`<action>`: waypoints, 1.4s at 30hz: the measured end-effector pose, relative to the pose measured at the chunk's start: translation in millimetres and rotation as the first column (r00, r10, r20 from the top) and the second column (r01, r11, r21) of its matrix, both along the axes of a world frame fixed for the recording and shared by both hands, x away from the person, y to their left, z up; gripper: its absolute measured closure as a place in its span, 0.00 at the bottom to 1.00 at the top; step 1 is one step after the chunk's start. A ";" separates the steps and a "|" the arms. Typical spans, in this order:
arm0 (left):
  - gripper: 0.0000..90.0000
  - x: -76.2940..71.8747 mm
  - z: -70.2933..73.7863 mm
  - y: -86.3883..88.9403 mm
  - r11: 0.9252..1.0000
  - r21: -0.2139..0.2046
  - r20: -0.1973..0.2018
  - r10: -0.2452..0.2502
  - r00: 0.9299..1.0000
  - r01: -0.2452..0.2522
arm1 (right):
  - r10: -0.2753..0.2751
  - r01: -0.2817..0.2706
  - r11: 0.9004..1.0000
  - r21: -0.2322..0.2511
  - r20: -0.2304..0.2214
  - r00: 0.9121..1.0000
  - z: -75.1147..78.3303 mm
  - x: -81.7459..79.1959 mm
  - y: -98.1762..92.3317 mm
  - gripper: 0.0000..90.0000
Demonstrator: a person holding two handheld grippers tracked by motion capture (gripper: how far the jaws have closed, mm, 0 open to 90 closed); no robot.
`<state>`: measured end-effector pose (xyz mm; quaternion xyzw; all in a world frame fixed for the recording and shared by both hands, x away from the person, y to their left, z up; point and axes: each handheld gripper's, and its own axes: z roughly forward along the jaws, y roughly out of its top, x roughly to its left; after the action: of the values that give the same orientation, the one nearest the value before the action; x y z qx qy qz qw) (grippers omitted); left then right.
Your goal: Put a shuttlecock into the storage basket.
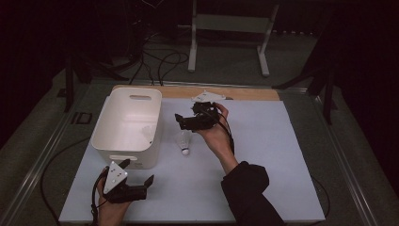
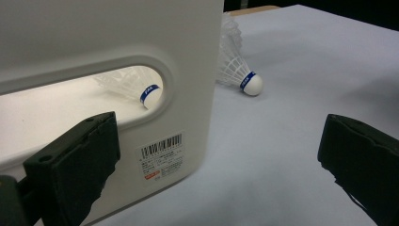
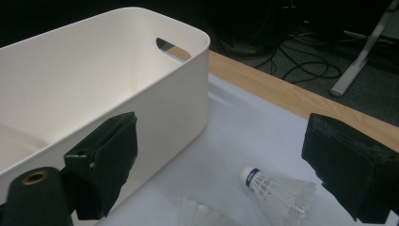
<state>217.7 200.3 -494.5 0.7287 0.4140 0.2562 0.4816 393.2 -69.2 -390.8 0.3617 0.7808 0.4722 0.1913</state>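
White plastic makes up the deep rectangular bin point(image 1: 127, 126) with rounded corners and oval handle slots, which stands on the left part of a pale grey-blue sheet point(image 1: 263, 155) covering the table. A strip of bare light wood point(image 1: 244, 92) shows along the table's far edge.

Just beside the bin's right wall lies a white feathered shuttlecock with a blue band around its rounded cork point(image 1: 184, 142), resting on the sheet with its cork toward the person. In the left gripper view this shuttlecock point(image 2: 237, 70) lies past the bin's corner, close to the wall. A second white shuttlecock with the same blue band point(image 2: 134, 87) lies inside the bin, seen through the oval handle slot in the near wall. A barcode sticker point(image 2: 161, 155) sits on that wall below the slot.

The right gripper point(image 1: 188, 122), black and held in the person's right hand, hovers just above and behind the outer shuttlecock, its jaws spread wide with nothing between them. In the right gripper view the shuttlecock point(image 3: 277, 190) lies below, nearer the right jaw, and the bin's wall point(image 3: 169, 103) stands just beyond the left jaw.

The left gripper point(image 1: 139, 175), topped by a grey three-cornered plate, is held low at the near edge of the sheet, just in front of the bin. Its jaws are also parted wide and hold nothing.
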 end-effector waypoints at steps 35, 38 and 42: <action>0.00 1.0 -1.4 0.8 1.000 -0.009 0.009 -0.006 1.000 0.006 | -0.027 0.027 1.000 0.010 -0.010 1.000 -8.2 10.3 -10.4 0.12; 0.00 1.1 -1.5 0.8 1.000 -0.009 0.009 -0.006 1.000 0.006 | -0.027 0.027 0.999 0.017 -0.007 1.000 -7.5 10.3 -11.1 0.12; 0.00 1.2 -1.4 0.3 1.000 -0.010 0.010 -0.009 1.000 0.009 | -0.033 0.033 0.999 0.021 -0.006 0.999 -7.2 10.4 -14.0 0.12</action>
<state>219.0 200.6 -495.9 0.7268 0.4097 0.2553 0.4886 403.6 -83.2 -398.0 0.3781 0.7701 0.4762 0.1929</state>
